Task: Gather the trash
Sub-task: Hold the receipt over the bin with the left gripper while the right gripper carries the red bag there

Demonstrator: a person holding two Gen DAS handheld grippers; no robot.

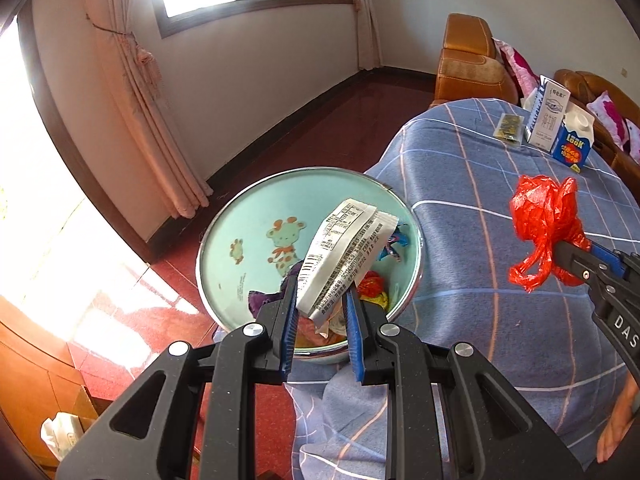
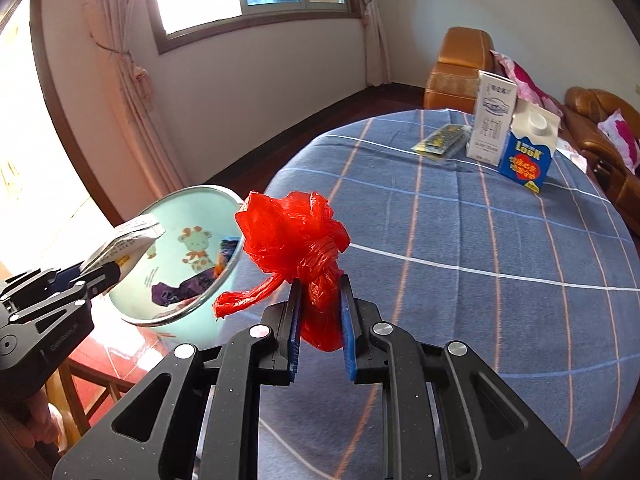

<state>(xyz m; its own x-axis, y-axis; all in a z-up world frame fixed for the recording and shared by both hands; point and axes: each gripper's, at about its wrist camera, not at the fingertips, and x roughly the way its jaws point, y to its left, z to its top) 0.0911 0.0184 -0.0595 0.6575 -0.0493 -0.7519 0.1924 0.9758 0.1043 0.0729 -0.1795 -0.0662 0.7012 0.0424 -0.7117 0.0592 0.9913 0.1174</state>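
Red plastic bag (image 2: 298,240), knotted and crumpled, sat clamped between the right gripper's (image 2: 320,312) jaws above the blue checked tablecloth (image 2: 480,260). At nine o'clock from it, the left gripper (image 1: 320,316) pinched a white printed wrapper (image 1: 340,256) over the pale-green basin (image 1: 248,216), which already held scraps. Two cartons (image 2: 512,136) stood at one o'clock.

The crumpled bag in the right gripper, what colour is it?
Bright red. The crumpled bag shows best in the right wrist view.

Blue plaid-covered table (image 2: 460,248) bearing two cartons (image 2: 516,140) and a flat packet (image 2: 442,140).
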